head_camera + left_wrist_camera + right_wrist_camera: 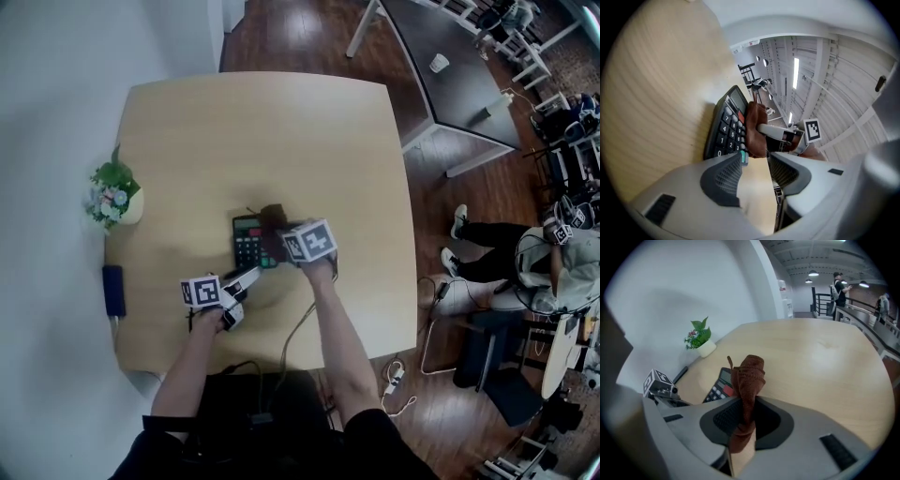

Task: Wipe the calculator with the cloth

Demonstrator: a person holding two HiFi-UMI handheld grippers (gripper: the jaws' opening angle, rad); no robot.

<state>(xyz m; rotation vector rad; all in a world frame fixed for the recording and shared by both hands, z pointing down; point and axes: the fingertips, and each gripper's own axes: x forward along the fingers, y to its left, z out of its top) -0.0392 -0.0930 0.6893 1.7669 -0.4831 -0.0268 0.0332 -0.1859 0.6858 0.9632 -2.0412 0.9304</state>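
A black calculator [246,244] [724,131] [719,386] lies flat on the light wooden table [281,131]. My right gripper [298,246] [744,411] is shut on a bunched brown cloth [274,219] [749,376] [756,129], which sits over the calculator's right side, next to the keys. My left gripper [251,275] [756,161] comes in low from the near left. Its jaws stand apart with only bare table showing between them. One fingertip [739,159] is at the calculator's near corner; I cannot tell whether it touches.
A small potted plant [114,195] [701,339] stands at the table's left edge, with a dark blue flat object [112,289] nearer along that edge. Cables hang off the near edge. A dark-topped table [450,75] and a seated person [525,253] are to the right.
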